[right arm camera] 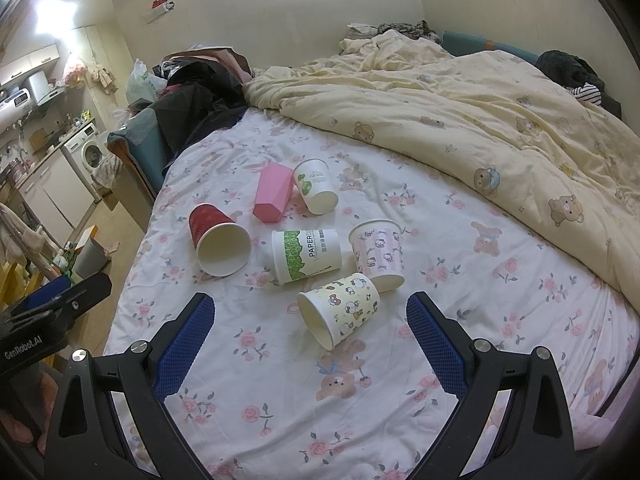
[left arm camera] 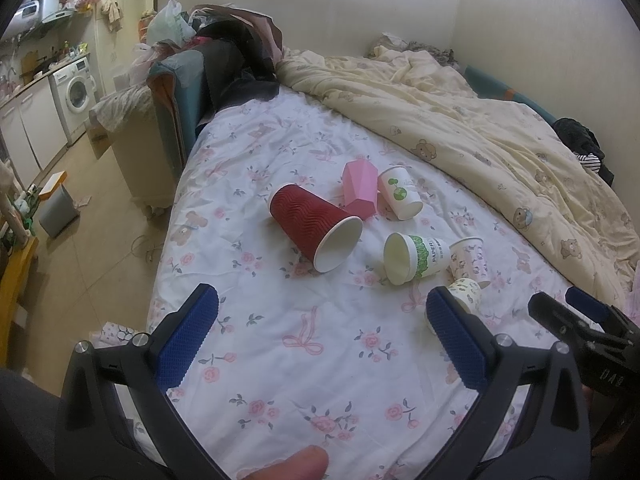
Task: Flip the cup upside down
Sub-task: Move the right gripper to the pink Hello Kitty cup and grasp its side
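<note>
Several cups lie on a floral bedsheet (left arm camera: 304,352) (right arm camera: 280,392). A red ribbed cup (left arm camera: 314,224) (right arm camera: 216,240) lies on its side. So do a pink faceted cup (left arm camera: 360,190) (right arm camera: 272,196), a white cup with a green sprout (left arm camera: 400,192) (right arm camera: 314,186), a green "PAPER" cup (left arm camera: 416,258) (right arm camera: 306,254), and a yellow cartoon cup (left arm camera: 464,294) (right arm camera: 340,314). A pink kitty cup (left arm camera: 470,258) (right arm camera: 378,254) stands upright, leaning. My left gripper (left arm camera: 320,312) is open and empty, short of the cups. My right gripper (right arm camera: 310,320) is open, its fingers either side of the yellow cup.
A cream bear-print duvet (left arm camera: 480,120) (right arm camera: 480,112) is bunched along the far and right side of the bed. Dark clothes and bags (left arm camera: 232,48) (right arm camera: 200,96) pile at the bed's far left. The floor with a grey bin (left arm camera: 56,208) lies left of the bed edge.
</note>
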The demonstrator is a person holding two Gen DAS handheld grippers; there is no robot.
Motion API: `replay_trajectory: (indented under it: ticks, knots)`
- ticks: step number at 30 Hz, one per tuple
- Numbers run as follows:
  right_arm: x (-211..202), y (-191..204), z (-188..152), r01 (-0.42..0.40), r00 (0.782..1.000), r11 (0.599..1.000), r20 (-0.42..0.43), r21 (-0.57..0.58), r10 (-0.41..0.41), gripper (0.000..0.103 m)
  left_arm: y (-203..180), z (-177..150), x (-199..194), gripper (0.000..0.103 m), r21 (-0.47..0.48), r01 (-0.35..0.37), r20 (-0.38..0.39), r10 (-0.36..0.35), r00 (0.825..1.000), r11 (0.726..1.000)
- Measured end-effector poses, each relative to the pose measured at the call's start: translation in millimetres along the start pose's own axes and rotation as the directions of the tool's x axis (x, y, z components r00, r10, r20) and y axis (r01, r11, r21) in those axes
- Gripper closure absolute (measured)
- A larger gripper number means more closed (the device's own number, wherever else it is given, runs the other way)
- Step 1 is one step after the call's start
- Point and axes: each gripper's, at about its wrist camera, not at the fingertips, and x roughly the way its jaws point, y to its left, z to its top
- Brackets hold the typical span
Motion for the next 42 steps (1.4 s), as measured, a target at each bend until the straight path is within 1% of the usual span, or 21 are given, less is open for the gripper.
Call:
replay_trajectory:
  ticks: [4,7,9,12,13,14,16,18,20,23,28,33,36,38,40,42]
  knots:
    - [0.4,-1.0,-0.5,-0.013,1.0,1.0,-0.019,0.016,0.013,0.004,-0.4,-0.2,0.5,0.0,0.002,-0.005,-0.003,0.005,1.0,1.0]
    - [2.4,-3.2,3.6,-0.05,0.997,0.998,-0.063,0.036,0.052,0.004,1.5,-0.3,2.3,0.0,-0.007,-0.005,-0.014,0.005,1.0,1.0]
    - [5.1,-3.0,9.7,-0.072,0.993,0.997,-0.096,0.022,0.074,0.004,3.4,0.1,3.6,0.0,-0.018,-0.008,-0.024,0.008,1.0,1.0]
    - [17.4,-0.7,23.1,-0.115,0.976,0.992,-0.191,-0.043,0.105,0.004,7.6,-0.1,7.8,0.0,-0.038,-0.006,-0.05,0.004,0.999,0.999]
    - [22.4,0.5,26.9,-0.131,0.967,0.989,-0.228,-0.068,0.112,0.004,8.6,-0.5,9.4,0.0,-0.04,-0.013,-0.056,0.011,0.998,0.999]
    - [29.5,2.4,33.7,-0.15,0.954,0.982,-0.277,-0.114,0.114,0.004,8.4,-1.1,10.7,0.0,-0.035,-0.027,-0.061,0.025,0.998,0.999]
    - [34.5,3.7,45.2,-0.154,0.95,0.971,-0.296,-0.182,0.095,0.004,7.8,-1.1,14.8,0.0,-0.02,-0.056,-0.075,0.054,0.996,0.998]
    - [40.3,-0.8,54.2,-0.141,0.946,0.967,-0.315,-0.212,0.069,0.004,7.2,0.0,18.7,0.0,-0.012,-0.07,-0.094,0.068,0.993,0.997]
    - [47.5,-9.9,66.6,-0.122,0.943,0.972,-0.329,-0.2,0.05,0.004,5.0,4.6,21.8,0.0,0.008,-0.061,-0.108,0.061,0.992,0.998]
    - [58.6,-25.7,85.7,-0.11,0.934,0.98,-0.354,-0.163,0.046,0.004,3.7,19.8,30.6,0.0,0.025,-0.06,-0.124,0.063,0.99,0.998]
    - [74.5,-41.0,108.1,-0.078,0.928,0.983,-0.373,-0.166,0.011,0.004,2.6,43.5,54.1,0.0,0.043,-0.067,-0.171,0.073,0.983,0.997]
    - [100.5,-57.1,122.4,-0.069,0.903,0.985,-0.429,-0.161,-0.006,0.004,-7.7,61.2,76.0,0.0,0.105,-0.054,-0.195,0.074,0.978,0.993]
    - [114.2,-64.7,126.3,-0.071,0.891,0.985,-0.454,-0.158,-0.009,0.004,-11.0,71.8,88.4,0.0,0.114,-0.04,-0.213,0.064,0.975,0.993]
    - [125.7,-68.9,128.4,-0.08,0.879,0.984,-0.477,-0.16,-0.007,0.004,-12.4,76.3,96.1,0.0,0.124,-0.041,-0.221,0.067,0.973,0.991]
    - [136.4,-69.4,129.0,-0.086,0.867,0.978,-0.499,-0.189,-0.02,0.004,-14.0,79.3,104.3,0.0,0.134,-0.04,-0.227,0.07,0.971,0.99]
    - [150.3,-68.1,129.4,-0.087,0.852,0.961,-0.519,-0.261,-0.064,0.004,-15.4,79.8,111.9,0.0,0.145,-0.036,-0.234,0.069,0.97,0.989]
